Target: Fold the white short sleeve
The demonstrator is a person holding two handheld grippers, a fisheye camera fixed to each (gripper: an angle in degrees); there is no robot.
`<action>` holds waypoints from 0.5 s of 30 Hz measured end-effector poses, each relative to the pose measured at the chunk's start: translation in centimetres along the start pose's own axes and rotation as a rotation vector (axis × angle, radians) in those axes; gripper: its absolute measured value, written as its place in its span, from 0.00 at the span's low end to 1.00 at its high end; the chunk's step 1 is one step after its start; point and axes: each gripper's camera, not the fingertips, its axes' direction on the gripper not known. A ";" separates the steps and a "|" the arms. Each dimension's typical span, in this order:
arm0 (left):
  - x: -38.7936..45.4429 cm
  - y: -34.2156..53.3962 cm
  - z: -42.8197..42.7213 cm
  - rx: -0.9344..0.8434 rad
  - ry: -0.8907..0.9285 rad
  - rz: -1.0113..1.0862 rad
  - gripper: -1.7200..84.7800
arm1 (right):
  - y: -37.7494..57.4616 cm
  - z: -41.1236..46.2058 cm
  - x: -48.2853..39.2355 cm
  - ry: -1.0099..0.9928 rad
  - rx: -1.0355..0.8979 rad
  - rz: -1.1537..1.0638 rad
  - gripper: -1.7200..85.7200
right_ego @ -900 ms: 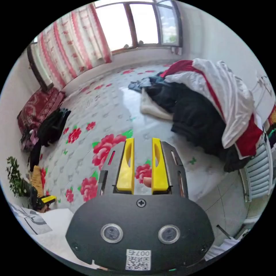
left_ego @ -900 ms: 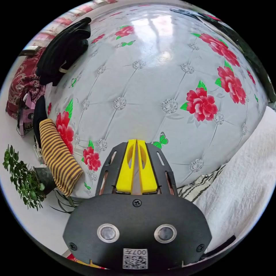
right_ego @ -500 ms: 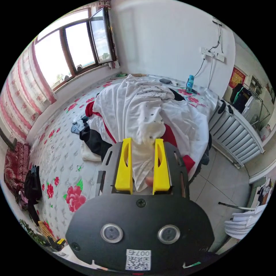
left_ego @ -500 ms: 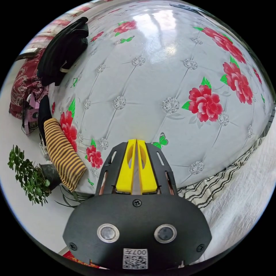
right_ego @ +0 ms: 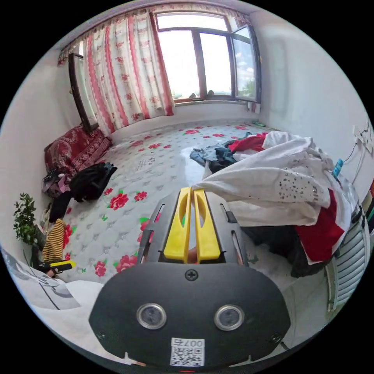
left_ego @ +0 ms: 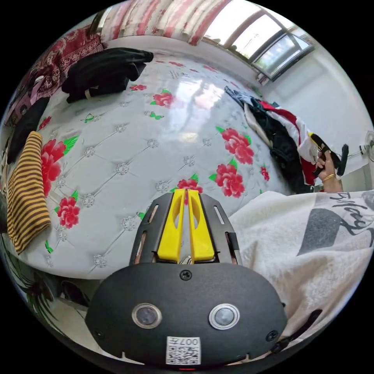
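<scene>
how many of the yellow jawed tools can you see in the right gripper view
2. The right tool sits at centre, jaws closed on a corner of the white garment. The left tool shows at the lower left edge, beside the striped cloth.

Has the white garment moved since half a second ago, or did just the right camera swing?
Yes. The right gripper is now shut on the white garment, and a corner has been drawn off the clothes pile toward the flowered mattress.

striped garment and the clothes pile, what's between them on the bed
In the left gripper view, bare flowered bed cover lies between the striped garment and the clothes pile.
</scene>
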 end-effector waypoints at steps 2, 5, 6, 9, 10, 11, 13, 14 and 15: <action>0.9 -1.0 -1.6 0.036 0.025 0.063 0.08 | 0.4 0.2 -4.0 -0.208 -0.007 -0.046 0.02; 2.6 -2.6 -4.5 0.112 0.070 0.160 0.12 | 1.5 0.8 -12.4 -0.463 -0.055 -0.220 0.02; 3.2 -3.1 -5.3 0.131 0.077 0.194 0.13 | 2.0 1.2 -15.6 -0.583 -0.100 -0.284 0.02; 4.0 -3.8 -6.3 0.135 0.054 0.251 0.16 | 4.0 2.9 -21.9 -0.802 -0.228 -0.399 0.02; 4.0 -3.8 -6.3 0.131 0.043 0.253 0.17 | 5.0 3.7 -23.7 -0.792 -0.284 -0.431 0.02; 3.6 -3.8 -6.3 0.114 0.018 0.247 0.18 | 5.5 4.2 -24.5 -0.781 -0.312 -0.444 0.02; 2.5 -3.6 -6.3 0.076 0.000 0.227 0.19 | 6.9 5.4 -26.0 -0.811 -0.411 -0.489 0.02; 1.6 -3.4 -6.2 0.051 -0.008 0.207 0.20 | 7.0 5.5 -26.0 -0.828 -0.420 -0.486 0.02; 0.6 -3.0 -6.0 0.029 -0.024 0.187 0.20 | 6.9 5.6 -25.9 -0.864 -0.429 -0.471 0.02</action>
